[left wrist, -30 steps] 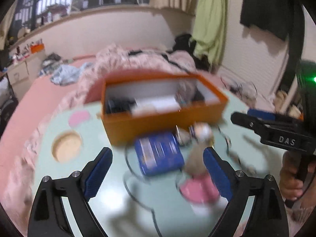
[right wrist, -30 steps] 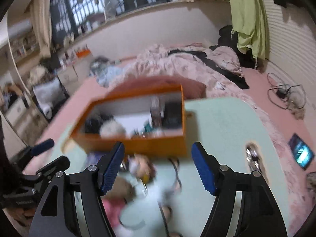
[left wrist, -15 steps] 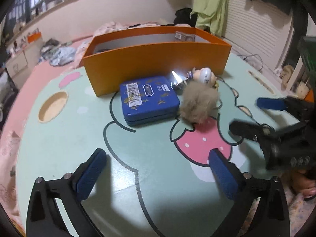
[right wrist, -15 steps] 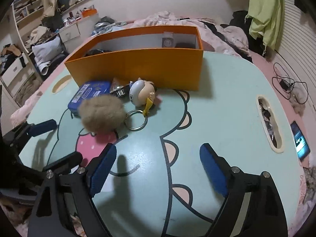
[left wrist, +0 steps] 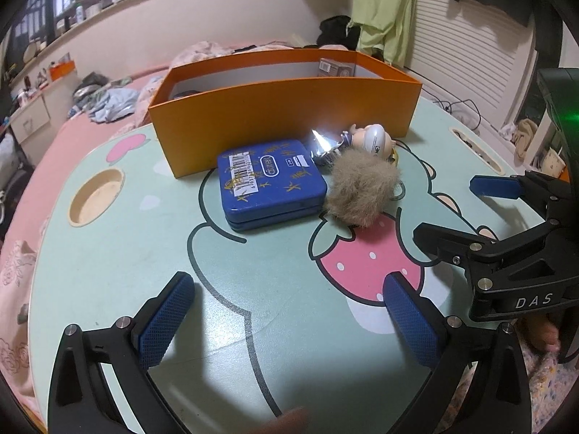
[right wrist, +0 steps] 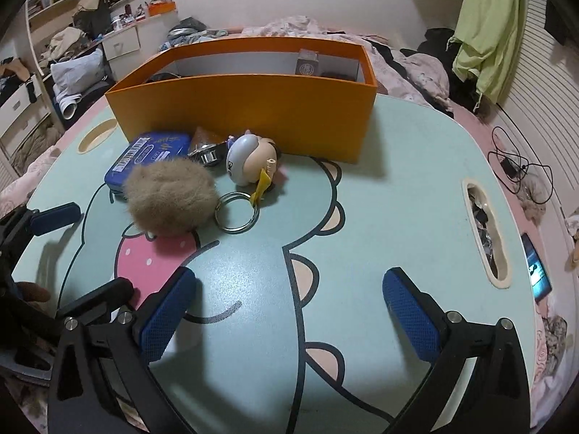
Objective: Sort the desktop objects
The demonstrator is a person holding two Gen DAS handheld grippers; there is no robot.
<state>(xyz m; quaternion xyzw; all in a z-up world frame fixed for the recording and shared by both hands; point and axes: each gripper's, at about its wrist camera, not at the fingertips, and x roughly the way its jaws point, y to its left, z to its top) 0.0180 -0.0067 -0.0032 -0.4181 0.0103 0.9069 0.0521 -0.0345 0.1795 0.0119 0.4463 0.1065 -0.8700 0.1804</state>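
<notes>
An orange box (left wrist: 282, 108) (right wrist: 246, 108) stands open at the far side of the mint table (left wrist: 108, 271), with a few items inside. In front of it lie a blue tin (left wrist: 271, 181) (right wrist: 148, 152), a tan fur ball (left wrist: 362, 191) (right wrist: 170, 199), a doll-head keychain (left wrist: 372, 137) (right wrist: 249, 159) with its ring (right wrist: 237, 213), and a shiny metal piece (left wrist: 322, 144). My left gripper (left wrist: 287, 289) is open and empty, short of the tin. My right gripper (right wrist: 289, 282) has its jaws opening over bare table, with nothing between them.
A round cup hole (left wrist: 96, 200) is cut into the table's left side and a long slot (right wrist: 485, 231) into its right. Beyond the table lie a bed with pink bedding, a phone (right wrist: 537, 271) and cables on the floor.
Both grippers sank toward the table and tilted, so the box now shows side-on rather than from above. Both pairs of jaws spread wider, the right one more.
</notes>
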